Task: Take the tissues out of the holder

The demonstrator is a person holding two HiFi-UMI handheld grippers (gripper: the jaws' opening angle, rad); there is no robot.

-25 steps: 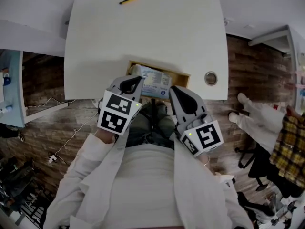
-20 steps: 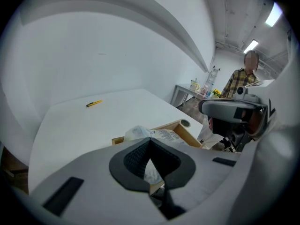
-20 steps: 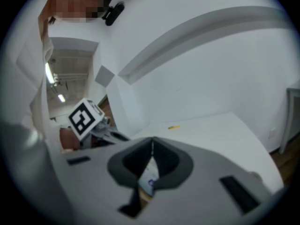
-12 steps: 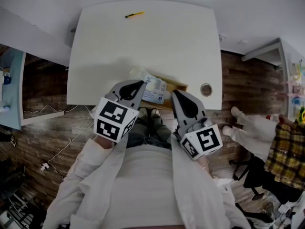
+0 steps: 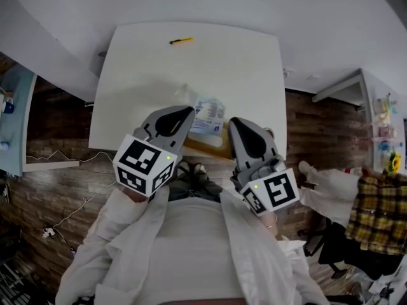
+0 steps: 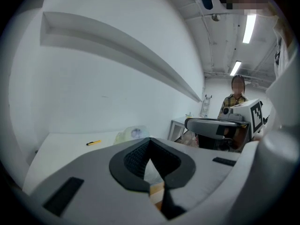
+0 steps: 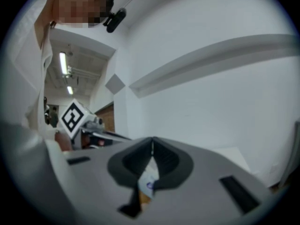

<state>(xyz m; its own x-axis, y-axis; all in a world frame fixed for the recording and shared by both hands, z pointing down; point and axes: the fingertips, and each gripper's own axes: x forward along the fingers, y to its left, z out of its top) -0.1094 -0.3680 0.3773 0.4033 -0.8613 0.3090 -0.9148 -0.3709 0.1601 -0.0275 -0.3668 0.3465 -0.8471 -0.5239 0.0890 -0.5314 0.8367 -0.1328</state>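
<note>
Raised since a second ago, the tissue pack (image 5: 208,114) now overlaps the wooden holder (image 5: 213,150) at the table's (image 5: 146,62) 6 o'clock edge. I see the left gripper (image 5: 187,110) and right gripper (image 5: 232,121) closed and empty at 9 and 3 o'clock of it; I cannot read its label.

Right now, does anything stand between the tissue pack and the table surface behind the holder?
Nothing visible does. The tissue pack shows just beyond the wooden holder, and the white table past it carries only a small yellow tool near its far edge, well away.
</note>
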